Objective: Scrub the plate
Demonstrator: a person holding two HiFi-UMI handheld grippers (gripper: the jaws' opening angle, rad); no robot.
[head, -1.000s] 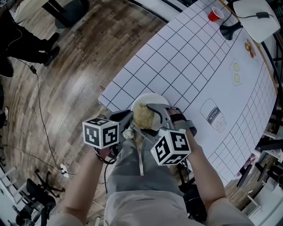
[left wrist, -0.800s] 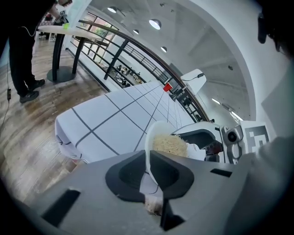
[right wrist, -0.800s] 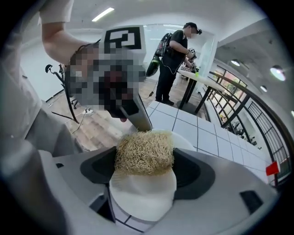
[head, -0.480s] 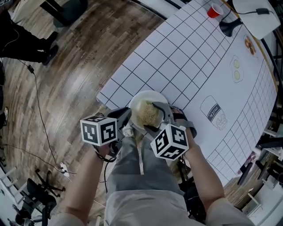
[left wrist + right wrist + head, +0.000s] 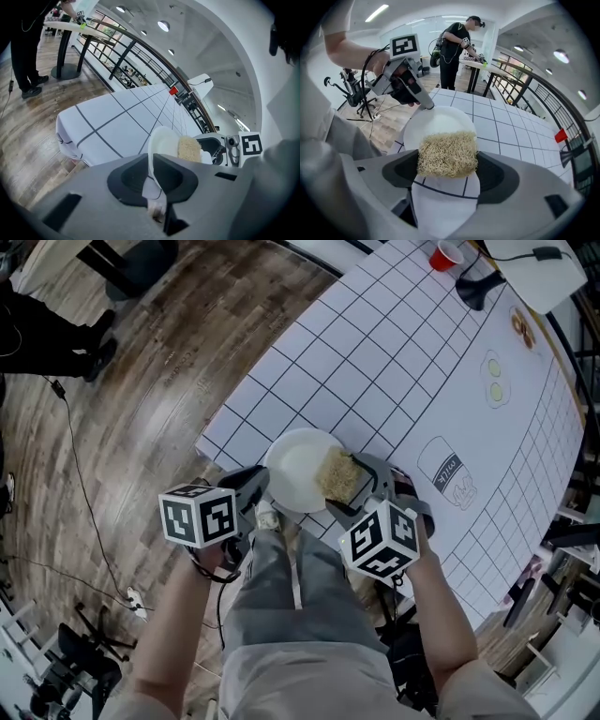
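A white plate [image 5: 295, 465] hangs over the near corner of the grid-cloth table [image 5: 394, 371]. My left gripper [image 5: 260, 487] is shut on the plate's near-left rim. From the left gripper view the plate [image 5: 161, 140] stands edge-on, pinched between the jaws of that gripper [image 5: 153, 174]. My right gripper [image 5: 346, 480] is shut on a tan fibrous scrub pad [image 5: 337, 474], which presses on the plate's right side. Seen from the right gripper [image 5: 447, 165], the pad [image 5: 447, 153] fills the gap between the jaws and lies on the plate [image 5: 433, 123].
A red cup [image 5: 446, 256] and a black stand [image 5: 476, 289] sit at the table's far end. A milk-carton picture [image 5: 448, 476] is printed on the cloth. Wooden floor with cables [image 5: 80, 474] lies left. A person [image 5: 457, 44] stands by another table.
The scrub pad has slid with the right gripper from the middle of the plate to its right side. The left gripper keeps its hold on the rim.
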